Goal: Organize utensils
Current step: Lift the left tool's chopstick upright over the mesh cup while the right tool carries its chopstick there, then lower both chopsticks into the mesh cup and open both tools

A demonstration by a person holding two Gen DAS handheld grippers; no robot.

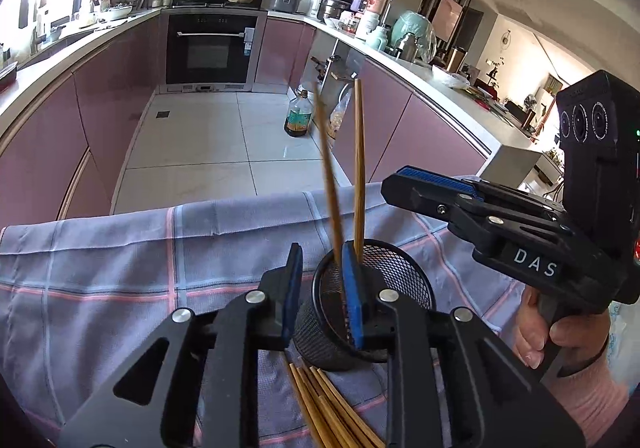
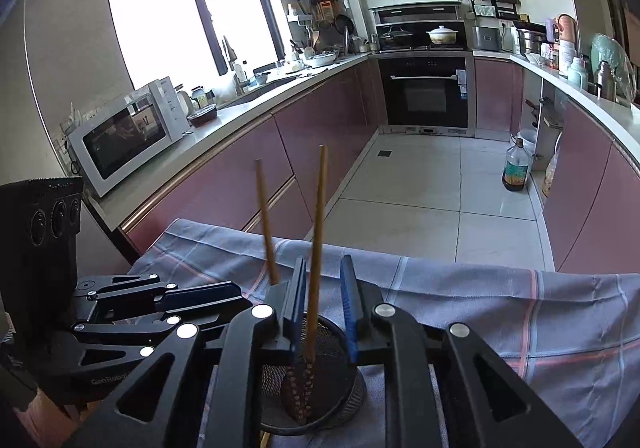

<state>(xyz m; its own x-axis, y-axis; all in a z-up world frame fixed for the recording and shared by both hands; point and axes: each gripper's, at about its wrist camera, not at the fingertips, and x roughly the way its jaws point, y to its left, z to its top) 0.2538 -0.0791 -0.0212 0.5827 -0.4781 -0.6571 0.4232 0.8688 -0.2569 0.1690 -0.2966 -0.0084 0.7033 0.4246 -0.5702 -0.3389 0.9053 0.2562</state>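
A black mesh cup (image 1: 384, 288) (image 2: 320, 400) stands on a lilac checked cloth (image 1: 120, 268) (image 2: 520, 308). Two wooden chopsticks stand in the cup, leaning apart. In the left wrist view my left gripper (image 1: 324, 288) hovers over the cup's left rim, open; a blurred chopstick (image 1: 328, 176) runs by its right pad and the other chopstick (image 1: 359, 168) rises just right of that pad. My right gripper (image 2: 323, 296) (image 1: 390, 184) is open over the cup, with one chopstick (image 2: 318, 240) loose between its pads, patterned end down. The second chopstick (image 2: 266, 224) leans left by my left gripper (image 2: 236, 294).
Several loose chopsticks (image 1: 332, 408) lie on the cloth in front of the cup. A hand (image 1: 560, 336) holds the right gripper's handle. Beyond the cloth's far edge the tiled floor drops away, with an oil bottle (image 1: 297, 116), an oven (image 2: 426, 92) and a microwave (image 2: 128, 132).
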